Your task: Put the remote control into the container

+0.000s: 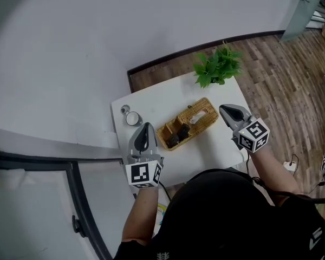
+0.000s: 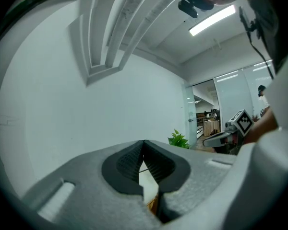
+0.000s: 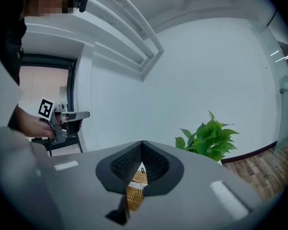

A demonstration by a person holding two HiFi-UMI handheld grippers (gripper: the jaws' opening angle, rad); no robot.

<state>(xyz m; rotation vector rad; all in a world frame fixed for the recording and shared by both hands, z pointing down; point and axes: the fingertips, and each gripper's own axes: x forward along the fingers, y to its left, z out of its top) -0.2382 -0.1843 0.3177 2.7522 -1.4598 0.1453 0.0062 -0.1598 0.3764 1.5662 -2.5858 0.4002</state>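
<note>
Clearing the grippers away from the table [image 1: 206, 151] carries the remaining risk. The left gripper [image 1: 145, 129] hovers over the near-left table edge, jaws closed on nothing. A low sweep from there could knock the small round cup [image 1: 133, 118] just beyond it, or catch the rim of the container [image 1: 181, 112]. This container, a woven basket, lies mid-table.

The remote control [image 1: 179, 134] lies inside its left end. It appears as a slim, dark body among closely packed dark items, and details are too small to read. A white item [image 1: 197, 118] sits further right. The right gripper [image 1: 227, 111] hovers beside the basket's right end, jaws closed and empty. A dip there could shove the basket. The placement appears complete.
</note>
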